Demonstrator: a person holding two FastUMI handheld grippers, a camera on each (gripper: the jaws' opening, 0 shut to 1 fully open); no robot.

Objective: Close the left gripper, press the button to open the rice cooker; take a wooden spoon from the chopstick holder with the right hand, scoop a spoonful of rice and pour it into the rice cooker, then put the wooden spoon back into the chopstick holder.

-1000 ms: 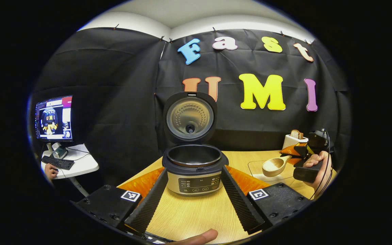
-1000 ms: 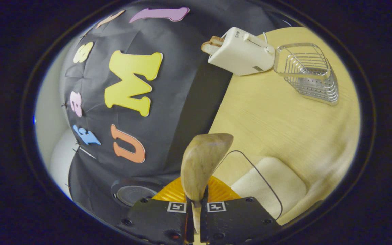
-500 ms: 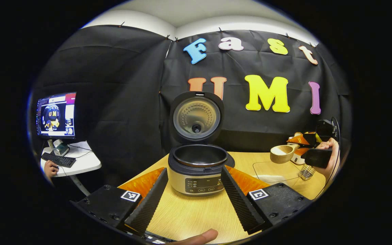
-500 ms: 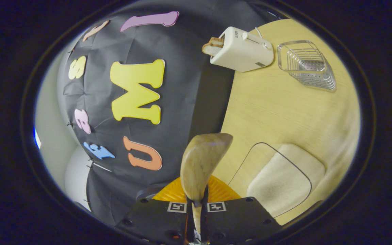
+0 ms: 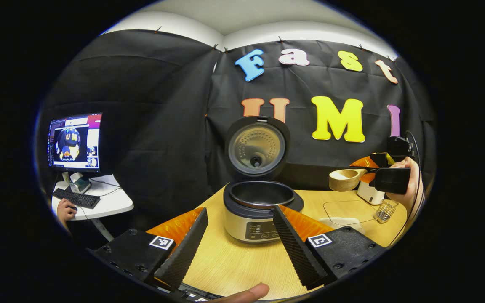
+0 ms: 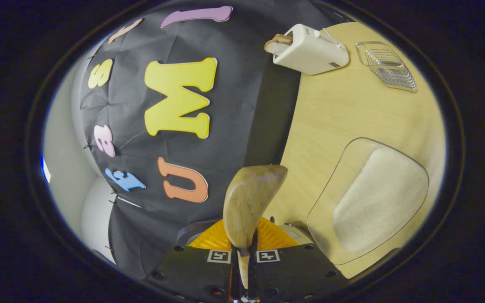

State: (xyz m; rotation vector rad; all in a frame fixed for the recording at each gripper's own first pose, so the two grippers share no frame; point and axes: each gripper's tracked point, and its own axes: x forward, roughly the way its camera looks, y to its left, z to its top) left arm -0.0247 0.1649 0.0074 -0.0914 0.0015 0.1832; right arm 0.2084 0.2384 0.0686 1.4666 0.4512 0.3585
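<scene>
The rice cooker (image 5: 258, 214) stands with its lid (image 5: 257, 146) raised and its dark inner pot showing. My left gripper (image 5: 239, 247) is open in front of it, one finger on each side of the cooker. At the right, a hand holds my right gripper (image 5: 364, 170) above the table, shut on the handle of the wooden spoon (image 5: 345, 179). In the right gripper view the spoon (image 6: 251, 200) sticks out from the shut gripper (image 6: 242, 263), its bowl edge-on, so I cannot tell what it holds. The rice (image 6: 377, 198) lies in a clear tray (image 6: 326, 185).
A white toaster (image 6: 310, 48) with bread and the wire chopstick holder (image 6: 387, 65) stand at the far end of the wooden table (image 6: 335, 118). Off the table's left side a monitor (image 5: 74, 141) stands on a small white desk (image 5: 99, 202), with a hand (image 5: 63, 210) there.
The right gripper has risen with the spoon, away from the rice tray. The left gripper view has swung left, so the cooker sits farther right in it.
</scene>
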